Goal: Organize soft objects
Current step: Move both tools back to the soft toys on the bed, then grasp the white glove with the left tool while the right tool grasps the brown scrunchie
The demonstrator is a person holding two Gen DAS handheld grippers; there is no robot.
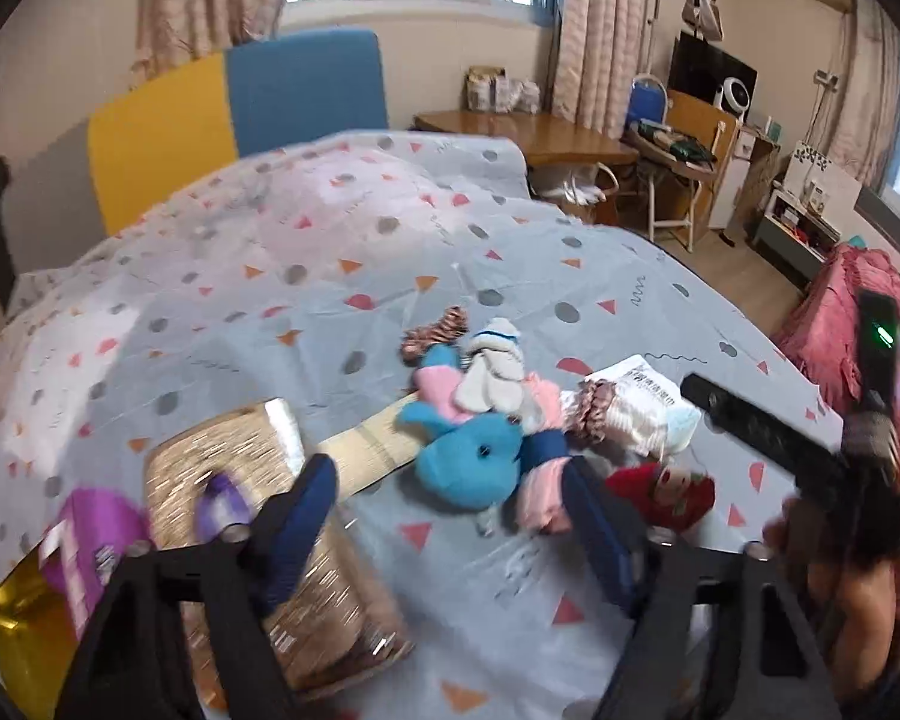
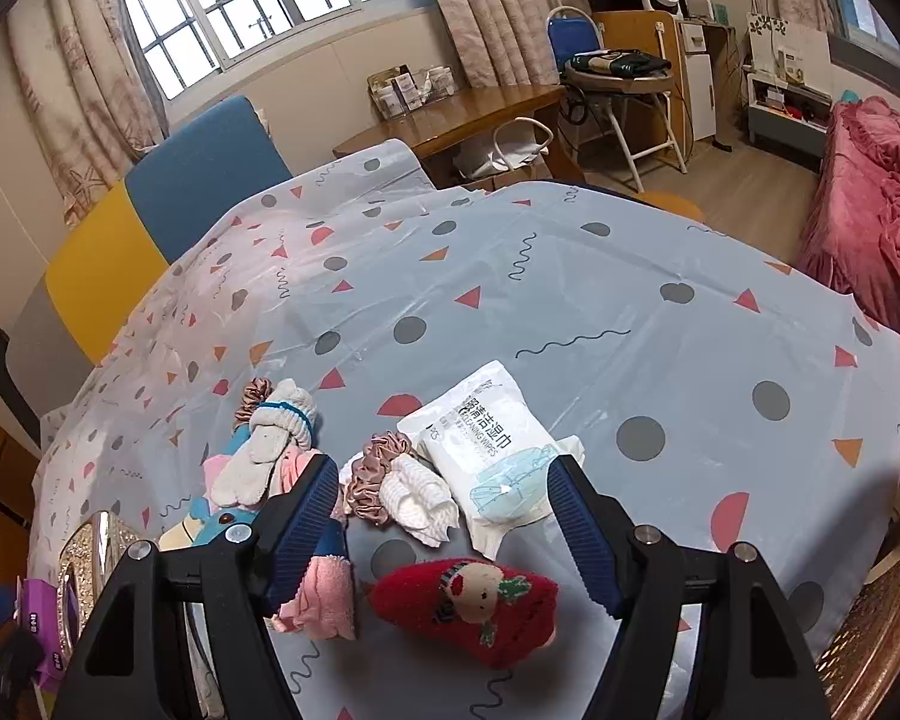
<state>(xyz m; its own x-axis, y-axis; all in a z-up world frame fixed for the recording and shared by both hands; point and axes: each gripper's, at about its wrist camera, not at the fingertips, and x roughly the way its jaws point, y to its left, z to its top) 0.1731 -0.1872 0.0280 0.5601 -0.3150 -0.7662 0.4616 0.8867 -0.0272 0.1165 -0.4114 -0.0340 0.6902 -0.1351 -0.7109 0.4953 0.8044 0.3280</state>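
Observation:
A heap of soft things lies on the patterned tablecloth (image 2: 630, 312): a blue plush whale (image 1: 474, 462), a grey-white sock bundle (image 2: 258, 462), a pink scrunchie (image 2: 378, 474), a white sock (image 2: 420, 498), a pink sock (image 2: 324, 594) and a red reindeer sock (image 2: 468, 606). My left gripper (image 1: 450, 516) hovers open just short of the whale, with only cloth between its fingers. My right gripper (image 2: 444, 522) stands open above the red sock and touches nothing; its dark finger also shows at the right of the left wrist view. A wet-wipes pack (image 2: 486, 450) lies past the white sock.
A gold glittery box (image 1: 258, 480) and a purple pack (image 1: 84, 540) sit at the near left, beside a gold tray (image 1: 12, 630). A cardboard strip (image 1: 372, 444) runs under the whale. Blue and yellow chair backs (image 1: 240, 102) stand behind the table, and a pink bed (image 2: 870, 210) is at the right.

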